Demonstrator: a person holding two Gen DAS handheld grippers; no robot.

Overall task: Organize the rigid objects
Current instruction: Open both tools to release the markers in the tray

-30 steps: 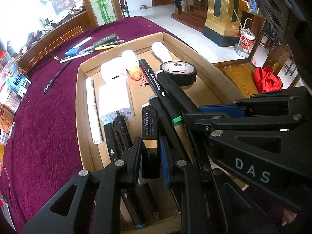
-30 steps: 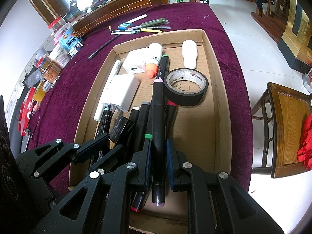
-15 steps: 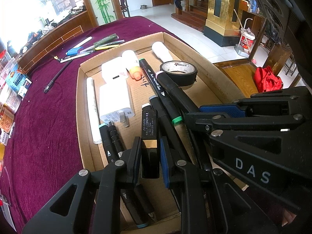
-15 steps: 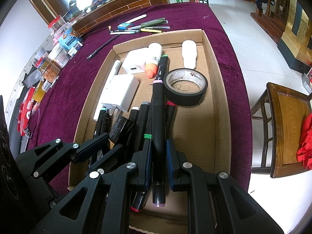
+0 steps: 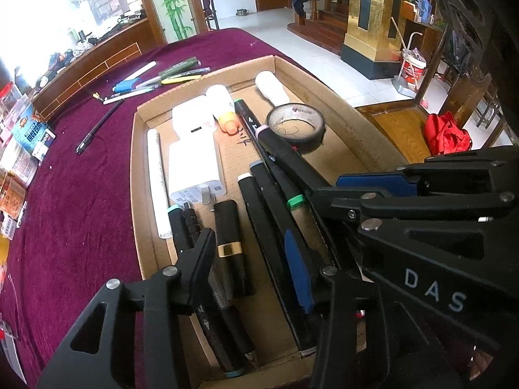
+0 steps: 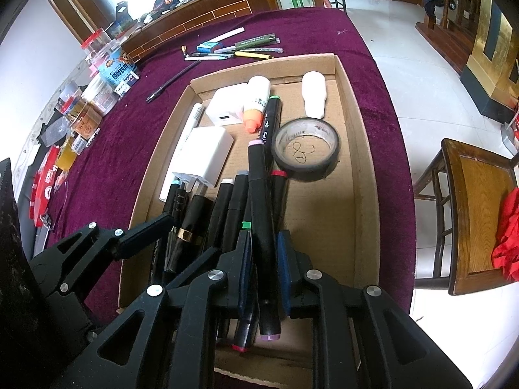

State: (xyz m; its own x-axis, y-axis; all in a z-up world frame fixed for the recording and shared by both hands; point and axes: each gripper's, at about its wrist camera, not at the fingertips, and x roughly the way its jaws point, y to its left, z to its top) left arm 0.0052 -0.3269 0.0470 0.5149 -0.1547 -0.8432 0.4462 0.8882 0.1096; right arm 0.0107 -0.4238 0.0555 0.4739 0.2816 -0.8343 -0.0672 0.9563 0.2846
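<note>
Inside a shallow cardboard tray (image 5: 366, 129) on a purple-clothed table (image 5: 84, 201), two hand-held grippers work side by side among pens and markers. At left, the left gripper (image 5: 251, 253) stands part-open, its jaws having just been spreading; a black tube with a gold band (image 5: 229, 243) lies on the tray floor between them, and neither pad presses on it. At right, the right gripper (image 6: 264, 256) is clamped on a black marker with lilac ends (image 6: 262, 227), its blue pads tight against the barrel, the marker tilted so its far tip rests near a roll of black tape (image 6: 305, 149).

Other black markers lie bunched along the tray's middle, one with a green band (image 5: 295, 201) beside the held marker. Farther back sit a white charger (image 5: 194, 168), a second white block (image 5: 191, 121), a white bottle with an orange cap (image 5: 223, 110), a white stick (image 5: 157, 181) along the left wall and a white oblong piece (image 5: 271, 86) near the far corner. Beyond the tray, loose pens (image 5: 162, 76) lie on the cloth.
</note>
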